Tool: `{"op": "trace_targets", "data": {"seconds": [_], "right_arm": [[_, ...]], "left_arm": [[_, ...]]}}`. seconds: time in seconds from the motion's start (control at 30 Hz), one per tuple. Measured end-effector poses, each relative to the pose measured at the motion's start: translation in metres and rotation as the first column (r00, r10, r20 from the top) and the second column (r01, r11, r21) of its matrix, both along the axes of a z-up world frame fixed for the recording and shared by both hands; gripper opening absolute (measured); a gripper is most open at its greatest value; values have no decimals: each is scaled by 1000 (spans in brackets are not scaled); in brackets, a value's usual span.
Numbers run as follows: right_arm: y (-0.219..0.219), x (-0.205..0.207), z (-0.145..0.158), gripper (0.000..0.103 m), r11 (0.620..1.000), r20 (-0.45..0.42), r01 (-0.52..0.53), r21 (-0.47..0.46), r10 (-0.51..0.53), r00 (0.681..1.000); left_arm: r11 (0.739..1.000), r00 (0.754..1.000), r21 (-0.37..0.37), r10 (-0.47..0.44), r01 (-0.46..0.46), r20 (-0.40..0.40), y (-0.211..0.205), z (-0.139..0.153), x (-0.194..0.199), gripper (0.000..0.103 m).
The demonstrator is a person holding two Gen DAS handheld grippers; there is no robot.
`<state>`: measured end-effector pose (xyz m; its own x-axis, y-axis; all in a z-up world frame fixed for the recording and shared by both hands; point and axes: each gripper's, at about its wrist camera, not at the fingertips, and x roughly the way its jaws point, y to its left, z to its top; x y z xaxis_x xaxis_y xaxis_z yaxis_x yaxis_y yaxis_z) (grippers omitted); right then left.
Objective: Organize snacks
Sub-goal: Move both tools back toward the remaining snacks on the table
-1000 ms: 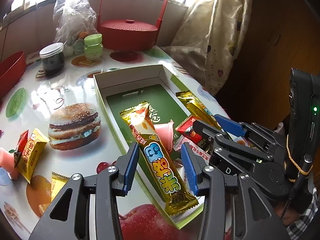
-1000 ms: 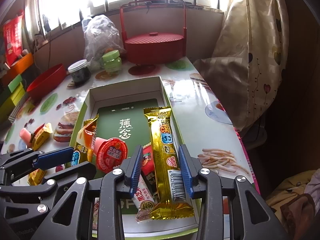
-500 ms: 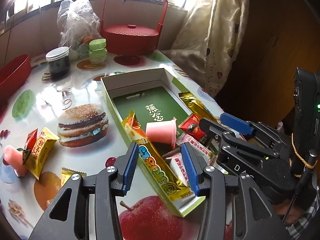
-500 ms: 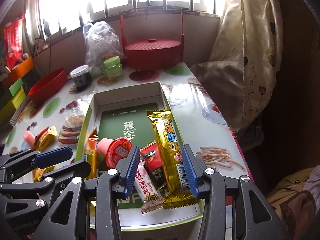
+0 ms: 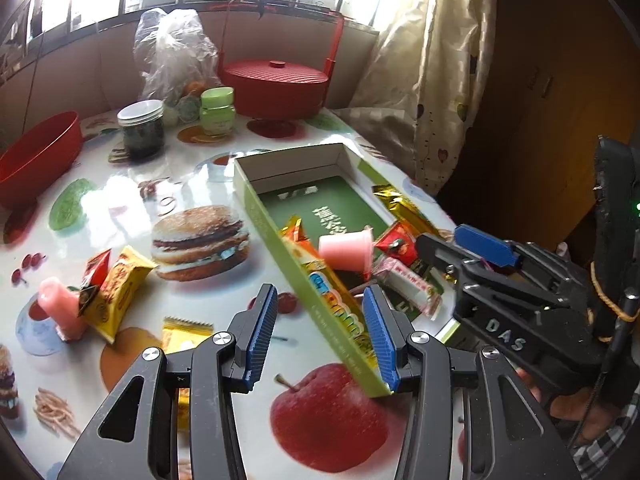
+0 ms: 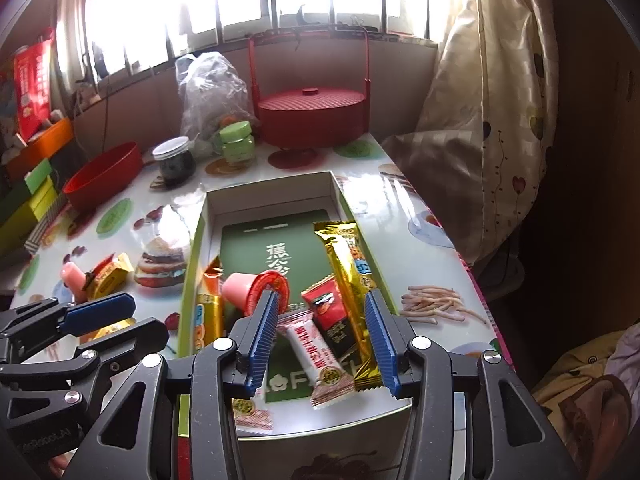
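A green-and-white open box (image 6: 196, 248) lies on the printed tablecloth. Inside it are a long gold bar (image 6: 352, 272), a pink jelly cup (image 6: 256, 292), a red packet (image 6: 328, 308), a white-pink bar (image 6: 316, 352) and a yellow bar (image 6: 208, 312). My right gripper (image 6: 320, 340) hovers open over the box's near end, holding nothing. My left gripper (image 5: 320, 336) is open and empty above the box's left wall (image 5: 256, 204). Left of the box lie a yellow packet (image 5: 120, 280), a second pink jelly cup (image 5: 60, 308), a small red packet (image 5: 94, 276) and a gold packet (image 5: 184, 332).
At the back stand a red lidded basket (image 5: 276, 80), a plastic bag (image 5: 172, 52), a green-lidded jar (image 5: 216, 112) and a dark jar (image 5: 140, 128). A red bowl (image 5: 36, 152) sits far left. A curtain (image 6: 480, 120) hangs by the table's right edge.
Both grippers have drawn back and up toward the box's near end. The right jaws have widened around the gold bar. The yellow bar now lies in the box, clear of the left fingers.
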<state>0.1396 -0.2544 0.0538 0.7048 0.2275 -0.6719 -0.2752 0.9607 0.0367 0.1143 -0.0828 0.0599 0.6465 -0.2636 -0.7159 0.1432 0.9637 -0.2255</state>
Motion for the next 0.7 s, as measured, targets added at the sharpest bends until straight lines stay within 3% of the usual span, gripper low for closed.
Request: {"op": "trace_targets", "data": {"seconds": [0.7], "right_arm": [[48, -25, -3, 45, 998, -29, -50, 50, 51, 998]], "left_arm": [[995, 996, 9, 95, -95, -2, 60, -8, -22, 46]]}}
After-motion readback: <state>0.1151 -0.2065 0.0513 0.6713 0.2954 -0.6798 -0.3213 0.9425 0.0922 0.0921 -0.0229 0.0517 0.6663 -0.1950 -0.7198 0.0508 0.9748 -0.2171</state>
